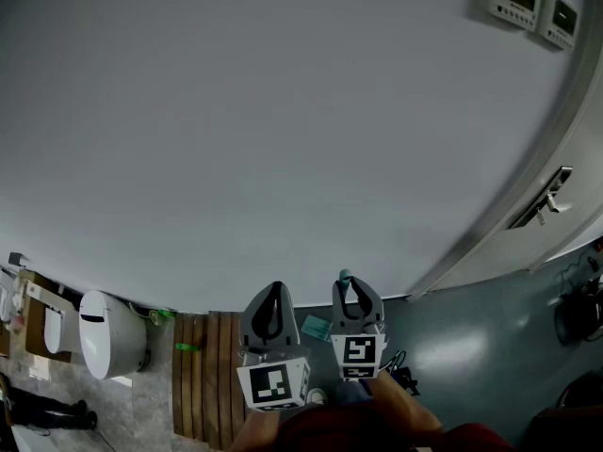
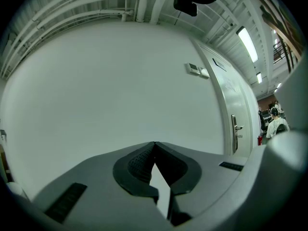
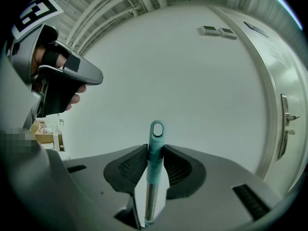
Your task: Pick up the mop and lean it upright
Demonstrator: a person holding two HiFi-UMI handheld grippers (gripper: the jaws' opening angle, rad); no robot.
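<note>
Your right tool (image 3: 155,149) pinches the mop (image 3: 157,129) just below its top. Both pads press on the teal grip. Its looped end stands clear above the jaw tips, and the metal shaft runs straight down between the jaws and out of sight behind the tool's body. The mop stands upright in that grip, in front of the wall (image 3: 183,81); you cannot tell whether it touches the wall. In the head view the mop (image 1: 346,276) shows only as a teal tip at the right tool (image 1: 356,288), with the marker cube (image 1: 359,351) below it.

Your left tool (image 2: 154,144) is pressed together at the tips and holds nothing; only wall shows through the slit lower down. In the head view the left tool (image 1: 274,292) hangs just beside the right one, on its left. In the right gripper view your hand (image 3: 42,57) is wrapped around its handle.

Further out, a slatted wooden mat (image 1: 203,384) lies on the floor (image 1: 471,337) left of the left tool, and a white toilet (image 1: 108,335) stands beyond it. A door (image 1: 575,158) with a lever handle fills the right side. Two panels (image 1: 532,3) sit high on the wall near its frame.
</note>
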